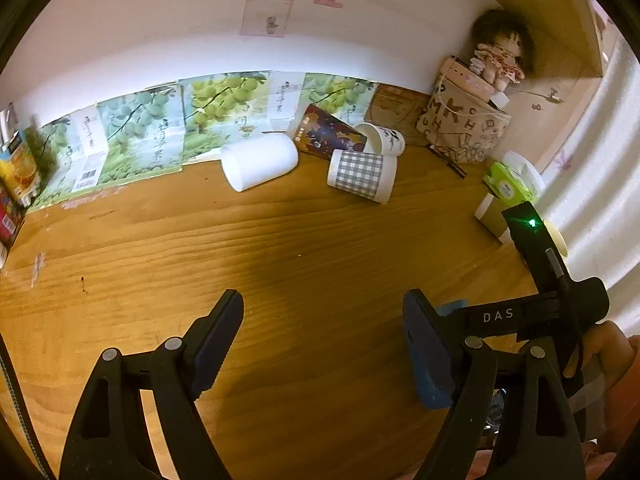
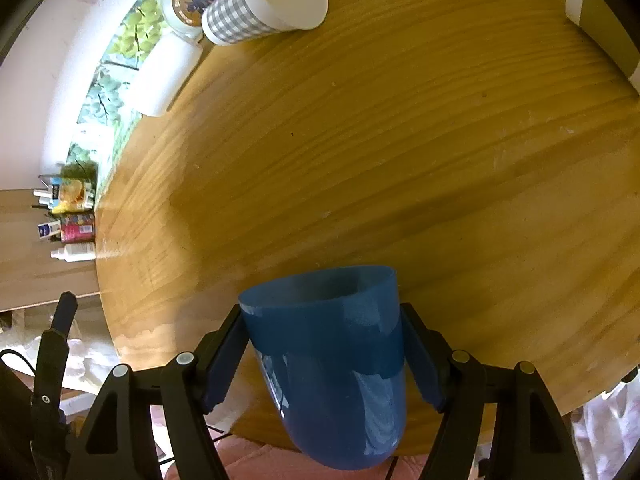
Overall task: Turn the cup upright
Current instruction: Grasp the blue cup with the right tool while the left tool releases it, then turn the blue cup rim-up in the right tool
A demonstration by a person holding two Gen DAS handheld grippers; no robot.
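Black grippers [image 1: 320,344], blue pads [image 1: 426,356] (silver screws, "DAS" label).

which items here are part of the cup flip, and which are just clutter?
In the job:
- blue cup, clamped in the right gripper
- left gripper, open and holding nothing

Clutter:
- white cup, on its side
- checked cup, on its side
- dark printed cup
- doll
- wooden table

Home desk: doll [image 1: 500,54] in corner, wall stickers [image 1: 266,16], paper cups [image 1: 362,175].

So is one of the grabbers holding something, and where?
Yes. The right gripper squeezes the blue cup by its sides, near the open end. The left gripper holds nothing.
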